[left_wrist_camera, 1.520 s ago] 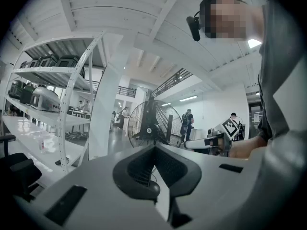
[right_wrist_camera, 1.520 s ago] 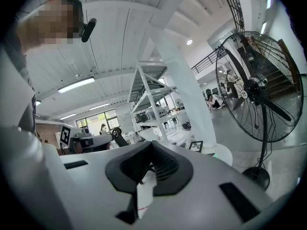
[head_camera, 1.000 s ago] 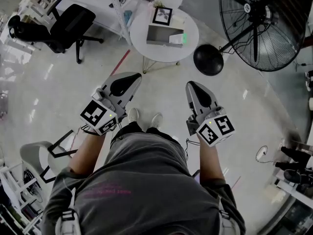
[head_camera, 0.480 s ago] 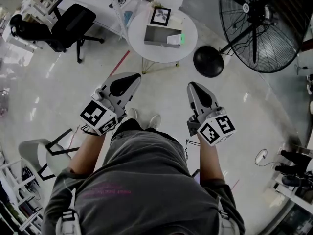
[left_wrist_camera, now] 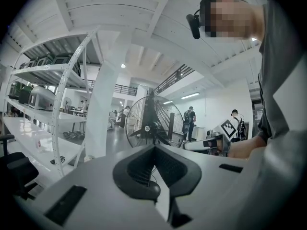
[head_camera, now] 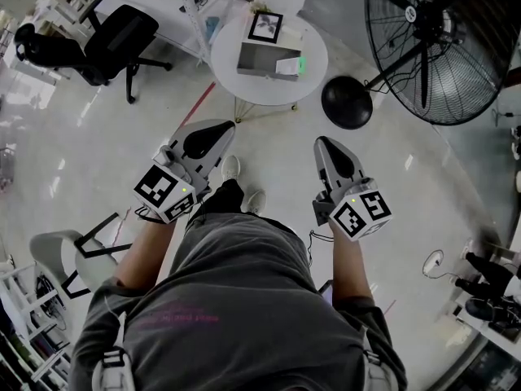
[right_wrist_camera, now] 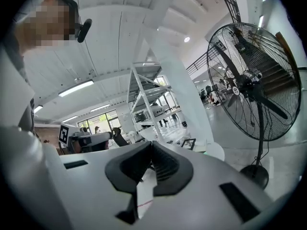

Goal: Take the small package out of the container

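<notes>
Small white package (head_camera: 286, 67) is seen at the right end of the grey box-shaped container (head_camera: 259, 59) on the round white counter (head_camera: 269, 93), well apart from the left tongs (head_camera: 226, 126) and right tongs (head_camera: 320, 141), both closed on nothing, so the approach is judged in hand, and opened tongs are needed next.

Grey T-shirt (head_camera: 244, 300), white shoes (head_camera: 231, 168), grey hand-held grippers (head_camera: 221, 125) (head_camera: 321, 142)

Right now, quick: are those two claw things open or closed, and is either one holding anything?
Left gripper: closed, nothing between its jaws.
Right gripper: closed, nothing between its jaws.
</notes>
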